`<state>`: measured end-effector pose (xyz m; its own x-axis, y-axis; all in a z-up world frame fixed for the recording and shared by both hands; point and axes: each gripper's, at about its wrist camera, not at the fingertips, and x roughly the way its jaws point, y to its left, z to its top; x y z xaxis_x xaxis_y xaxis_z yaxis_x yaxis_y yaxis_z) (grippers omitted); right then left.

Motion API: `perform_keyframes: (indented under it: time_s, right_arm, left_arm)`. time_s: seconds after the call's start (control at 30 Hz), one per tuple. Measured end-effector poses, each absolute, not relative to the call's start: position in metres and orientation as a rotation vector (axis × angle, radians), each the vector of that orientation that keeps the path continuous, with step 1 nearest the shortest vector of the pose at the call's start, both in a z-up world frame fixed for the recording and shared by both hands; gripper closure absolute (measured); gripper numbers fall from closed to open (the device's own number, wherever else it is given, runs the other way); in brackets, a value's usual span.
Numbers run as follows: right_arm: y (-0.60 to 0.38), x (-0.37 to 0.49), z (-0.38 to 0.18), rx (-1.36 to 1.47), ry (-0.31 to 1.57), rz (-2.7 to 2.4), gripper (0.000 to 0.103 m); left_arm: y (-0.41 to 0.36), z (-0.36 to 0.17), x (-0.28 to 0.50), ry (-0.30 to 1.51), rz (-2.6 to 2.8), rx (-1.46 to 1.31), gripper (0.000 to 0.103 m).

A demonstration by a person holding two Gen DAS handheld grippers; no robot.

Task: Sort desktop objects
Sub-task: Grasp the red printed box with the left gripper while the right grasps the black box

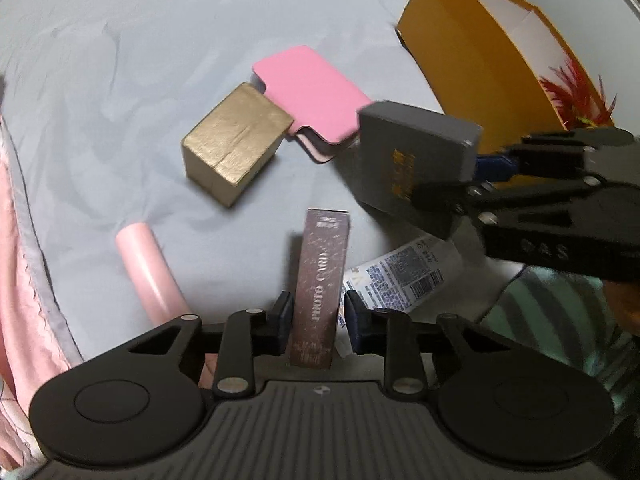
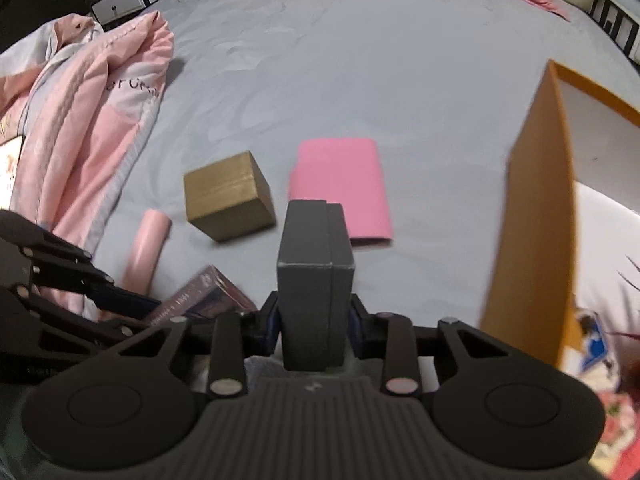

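My left gripper (image 1: pixel 318 316) is shut on a slim brown box marked PHOTO CARD (image 1: pixel 320 272), which stands on end between the pads, just above the grey bedsheet. My right gripper (image 2: pixel 314 324) is shut on a dark grey flat box (image 2: pixel 316 272), held on edge. In the left wrist view that grey box (image 1: pixel 412 160) hangs at the right with the right gripper (image 1: pixel 472 192) behind it. On the sheet lie a gold box (image 1: pixel 236 140), a pink card holder (image 1: pixel 316 88) and a pink tube (image 1: pixel 148 272). The left gripper (image 2: pixel 132 304) and its brown box (image 2: pixel 204 292) show low left in the right wrist view.
An open orange box (image 1: pixel 472 64) with white inside walls stands at the right, with red feathery stuff (image 1: pixel 572 96) in it. A white printed packet (image 1: pixel 404 276) lies under the grippers. A pink quilt (image 2: pixel 88 120) is bunched at the left. A striped sleeve (image 1: pixel 560 320) shows low right.
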<state>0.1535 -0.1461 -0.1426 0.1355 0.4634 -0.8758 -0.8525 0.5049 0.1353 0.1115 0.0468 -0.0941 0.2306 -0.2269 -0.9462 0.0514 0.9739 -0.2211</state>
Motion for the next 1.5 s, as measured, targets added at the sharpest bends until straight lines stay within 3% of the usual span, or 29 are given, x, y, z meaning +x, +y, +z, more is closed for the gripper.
perform_keyframes:
  time_s: [0.5,0.63,0.93,1.5]
  right_arm:
    - [-0.165,0.16,-0.145,-0.442,1.079,1.016,0.067]
    - [-0.166,0.16,-0.143,-0.44,1.069,1.017,0.067]
    - [-0.163,0.155,-0.137,-0.461,1.049,1.008,0.068]
    - [-0.154,0.149,-0.138,-0.559,1.032,0.998,0.067]
  left_arm:
    - [0.028,-0.109,0.17,1.376,-0.209,-0.039,0.07]
    - [0.034,-0.094,0.163,1.342,-0.182,-0.038,0.077]
    - [0.055,-0.047,0.117,1.23,-0.1,-0.047,0.077]
    - [0.06,-0.072,0.095,1.287,-0.048,-0.112,0.075]
